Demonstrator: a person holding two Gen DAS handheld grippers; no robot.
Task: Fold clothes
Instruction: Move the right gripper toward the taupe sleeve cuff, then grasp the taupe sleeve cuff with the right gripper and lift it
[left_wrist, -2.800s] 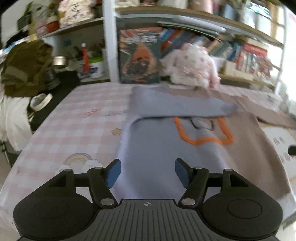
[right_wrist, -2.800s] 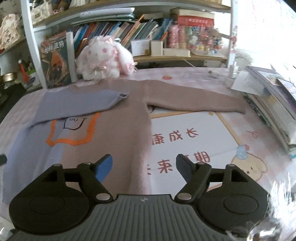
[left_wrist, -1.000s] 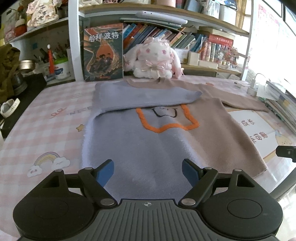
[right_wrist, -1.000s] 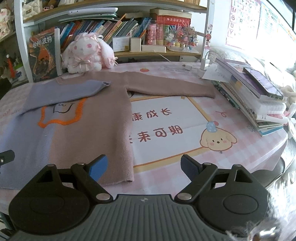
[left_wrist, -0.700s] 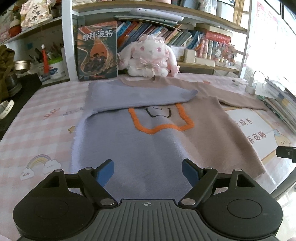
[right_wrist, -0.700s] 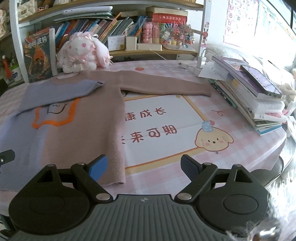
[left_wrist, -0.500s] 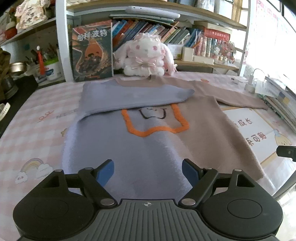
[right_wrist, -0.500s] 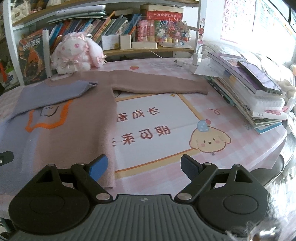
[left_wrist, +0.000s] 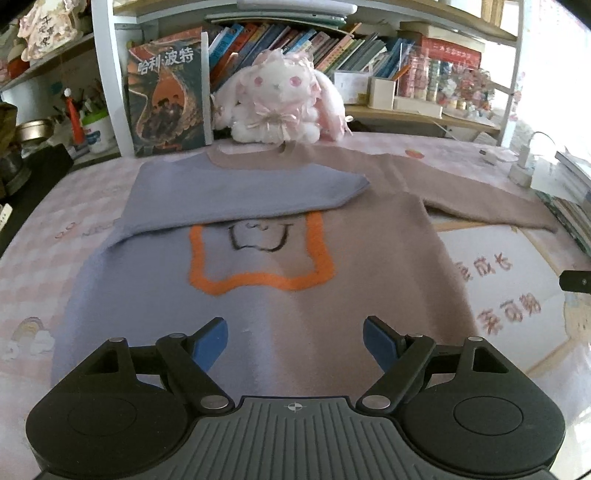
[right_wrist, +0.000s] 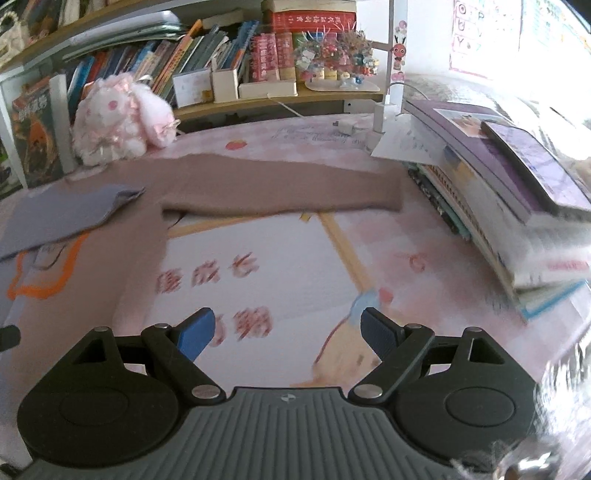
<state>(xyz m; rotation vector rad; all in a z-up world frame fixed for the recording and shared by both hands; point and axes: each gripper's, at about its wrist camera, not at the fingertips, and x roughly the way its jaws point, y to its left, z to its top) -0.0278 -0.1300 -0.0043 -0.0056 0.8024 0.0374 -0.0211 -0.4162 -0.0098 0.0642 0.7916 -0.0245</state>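
The sweater (left_wrist: 295, 258) lies flat on the worktop (right_wrist: 369, 258), its blue sleeve (left_wrist: 240, 195) already folded across the chest. The brown sleeve (right_wrist: 280, 188) stretches rightward, far of the right tool (right_wrist: 284, 332), which is nearer. Both tools hang spread and empty, the left tool (left_wrist: 295, 339) over the hem.

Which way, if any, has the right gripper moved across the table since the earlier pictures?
Yes: the right gripper has moved rightward. The sweater, once ahead of it, now lies at the left, and the book stack looms closer.
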